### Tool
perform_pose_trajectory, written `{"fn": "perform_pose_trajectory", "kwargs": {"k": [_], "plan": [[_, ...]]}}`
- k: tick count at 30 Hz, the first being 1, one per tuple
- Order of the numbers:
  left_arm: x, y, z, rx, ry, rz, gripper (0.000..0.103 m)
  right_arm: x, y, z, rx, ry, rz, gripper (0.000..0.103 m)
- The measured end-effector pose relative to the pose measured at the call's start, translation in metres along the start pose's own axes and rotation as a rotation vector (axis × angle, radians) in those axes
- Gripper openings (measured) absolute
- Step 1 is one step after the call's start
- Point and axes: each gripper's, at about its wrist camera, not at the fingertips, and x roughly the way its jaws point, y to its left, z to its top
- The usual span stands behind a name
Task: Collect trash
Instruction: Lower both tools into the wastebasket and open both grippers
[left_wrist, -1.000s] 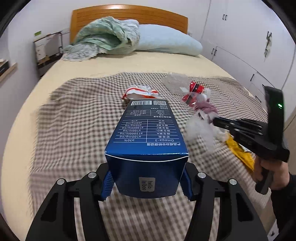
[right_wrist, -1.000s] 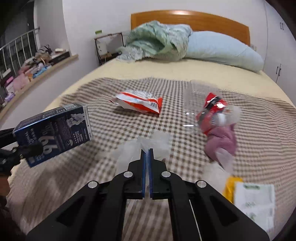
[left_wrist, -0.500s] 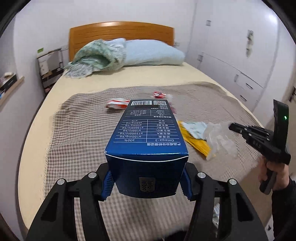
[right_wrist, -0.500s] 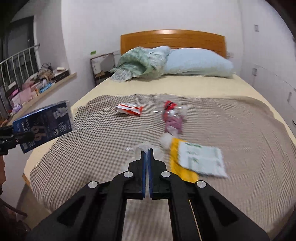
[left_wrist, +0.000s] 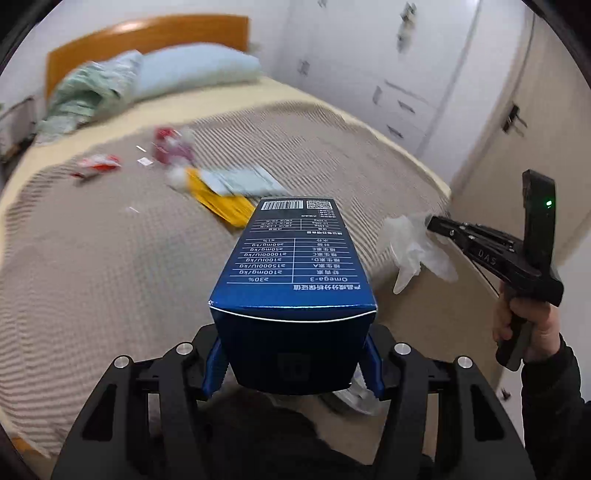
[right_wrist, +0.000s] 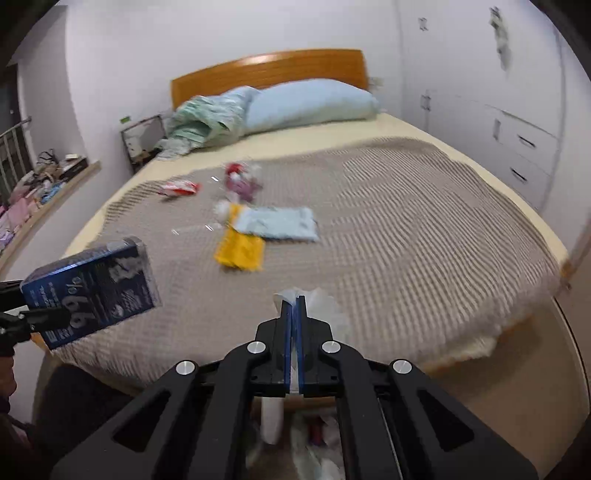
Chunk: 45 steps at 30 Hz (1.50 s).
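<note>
While both hands hang out past the foot of the bed, each gripper has something in it. Left gripper (left_wrist: 293, 363) is clamped about halfway wide on the bottom end of a blue carton (left_wrist: 295, 266), blue pads pressed flat against both sides, nutrition table and barcode facing up. Right gripper (right_wrist: 294, 314) has its jaws basically pinched together on a crumpled bit of clear plastic wrap (left_wrist: 413, 251) that flops out past the tips. You can see the person's hand (left_wrist: 524, 321) wrapped around that gripper's handle in the left wrist view.

Right below the right gripper there's some white and clear junk, too blurry to tell what it sits in.

Further out on the checked blanket (right_wrist: 406, 229) the rest of the trash is lying loose: a yellow packet (right_wrist: 240, 251) with a pale blue pouch (right_wrist: 277, 223) overlapping its far end, then a purple and red clump of wrappers (right_wrist: 240, 181), and a red-and-white snack bag (right_wrist: 179, 188) just left of that. All of it is well apart from both grippers.

At the far end there's a light blue pillow (right_wrist: 310, 103) and a bunched green quilt (right_wrist: 203, 122) against the wooden headboard (right_wrist: 266, 68).
</note>
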Motion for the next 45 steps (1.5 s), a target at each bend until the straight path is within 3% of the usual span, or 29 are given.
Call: {"fn": "perform_pose_trajectory", "kwargs": {"k": [5,9,15,22,23,24,25,29,33,38,45], "plan": [[0.066,-0.047,-0.025,0.052,0.146,-0.047,0.056,-0.008,-0.049,-0.066,0.093,0.075,-0.030,0.002],[0.101,-0.055,-0.051,0.032,0.232,-0.068,0.056,0.018,-0.076,-0.133,0.182,0.231,0.011,0.002],[0.148,-0.052,-0.075,-0.017,0.348,-0.072,0.056,0.102,-0.089,-0.230,0.246,0.517,0.009,0.002],[0.181,-0.067,-0.088,-0.015,0.409,-0.068,0.056,0.204,-0.091,-0.331,0.467,0.779,0.042,0.004],[0.187,-0.069,-0.090,-0.015,0.420,-0.069,0.056,0.212,-0.092,-0.343,0.476,0.812,0.038,0.016],[0.191,-0.073,-0.092,-0.014,0.426,-0.071,0.056,0.223,-0.092,-0.357,0.479,0.864,0.030,0.041],[0.196,-0.075,-0.093,-0.012,0.433,-0.073,0.056,0.226,-0.093,-0.368,0.484,0.892,0.024,0.048],[0.220,-0.084,-0.093,-0.009,0.481,-0.083,0.056,0.210,-0.101,-0.372,0.506,0.853,0.006,0.058],[0.260,-0.098,-0.100,0.004,0.579,-0.103,0.056,0.175,-0.121,-0.364,0.563,0.776,-0.037,0.059],[0.319,-0.122,-0.121,0.032,0.736,-0.115,0.056,0.137,-0.144,-0.347,0.586,0.705,-0.107,0.061],[0.399,-0.136,-0.178,-0.044,0.975,-0.063,0.056,0.117,-0.159,-0.349,0.638,0.684,-0.139,0.061]]}}
